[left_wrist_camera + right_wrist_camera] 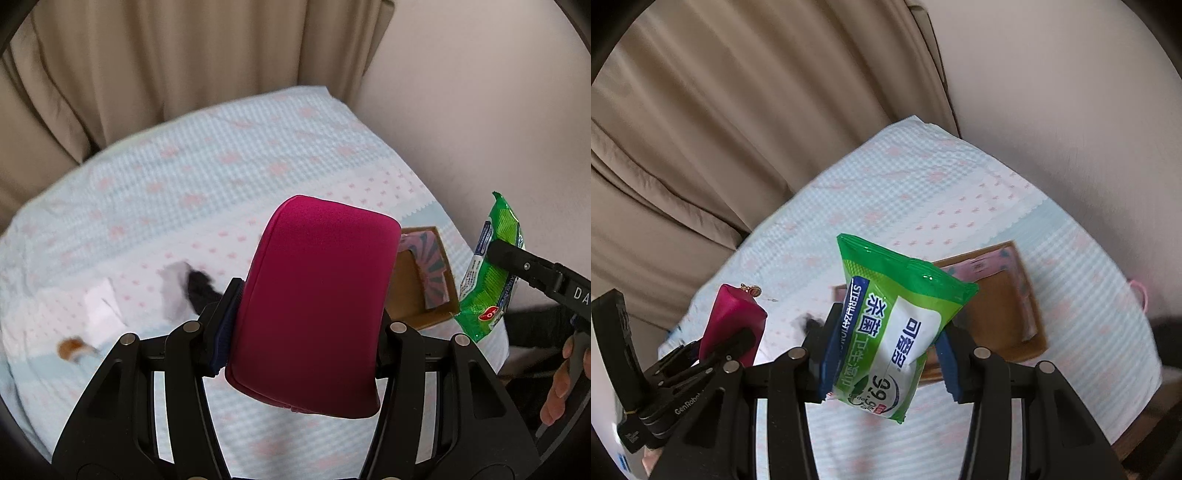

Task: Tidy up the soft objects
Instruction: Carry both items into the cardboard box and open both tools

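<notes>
My left gripper (303, 325) is shut on a magenta pouch (314, 306) and holds it above the bed. The pouch also shows at the left of the right wrist view (733, 319). My right gripper (886, 354) is shut on a green pack of wet wipes (897, 325), held in the air above the bed; the pack shows at the right of the left wrist view (487, 277). A brown cardboard box (413, 291) with a pink and dark patterned cloth inside lies on the bed behind both; in the right wrist view (1001, 314) it sits just past the wipes.
The bed (221, 166) has a light blue and pink patterned cover. A black and white cloth (188, 288), a white piece (101, 306) and a small orange and white item (72, 349) lie on its left part. Beige curtains (147, 74) hang behind; a wall stands at the right.
</notes>
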Demonstrator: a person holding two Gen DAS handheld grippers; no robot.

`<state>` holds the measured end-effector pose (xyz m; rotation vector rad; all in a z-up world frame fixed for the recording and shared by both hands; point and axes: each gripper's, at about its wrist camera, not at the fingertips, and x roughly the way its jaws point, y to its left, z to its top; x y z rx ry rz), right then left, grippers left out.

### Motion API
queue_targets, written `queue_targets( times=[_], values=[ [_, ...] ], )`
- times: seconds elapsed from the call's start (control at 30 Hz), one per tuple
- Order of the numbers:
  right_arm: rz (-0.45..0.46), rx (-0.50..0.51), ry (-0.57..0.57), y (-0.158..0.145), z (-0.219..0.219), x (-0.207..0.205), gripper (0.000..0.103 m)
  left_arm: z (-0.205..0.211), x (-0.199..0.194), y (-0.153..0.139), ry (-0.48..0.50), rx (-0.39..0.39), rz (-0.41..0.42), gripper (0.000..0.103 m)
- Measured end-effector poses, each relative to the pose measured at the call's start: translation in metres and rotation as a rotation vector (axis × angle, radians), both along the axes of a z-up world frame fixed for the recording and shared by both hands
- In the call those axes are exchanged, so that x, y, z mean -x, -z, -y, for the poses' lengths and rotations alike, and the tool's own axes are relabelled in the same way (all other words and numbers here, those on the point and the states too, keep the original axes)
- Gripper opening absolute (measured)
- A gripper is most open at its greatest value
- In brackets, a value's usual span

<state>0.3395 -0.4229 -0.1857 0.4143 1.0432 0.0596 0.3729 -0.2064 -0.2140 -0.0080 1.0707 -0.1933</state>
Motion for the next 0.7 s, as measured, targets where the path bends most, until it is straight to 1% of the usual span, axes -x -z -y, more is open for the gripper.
queue_targets(
  times=[0.13,0.27,0.33,0.43,0.57,0.7],
  values=[
    [-0.058,0.017,-0.067,0.029,0.027,-0.019,0.043,0.025,-0.012,0.033,-0.039,-0.004,-0.062,0.052],
    [-0.123,0.045,-0.130,0.062,0.041,-0.037,0.043,0.043,-0.026,0.068,-0.072,0.000,-0.126,0.052],
    [-0.169,0.062,-0.172,0.083,0.044,-0.047,0.043,0.048,-0.034,0.085,-0.093,0.000,-0.151,0.052],
    [-0.211,0.076,-0.221,0.104,0.047,-0.056,0.043,0.051,-0.047,0.108,-0.122,-0.001,-0.187,0.052],
    [-0.268,0.097,-0.274,0.140,0.049,-0.070,0.043,0.061,-0.069,0.139,-0.119,-0.039,-0.230,0.052],
    [-0.294,0.126,-0.326,0.167,0.047,-0.075,0.043,0.066,-0.086,0.166,-0.119,-0.055,-0.263,0.052]
  ],
)
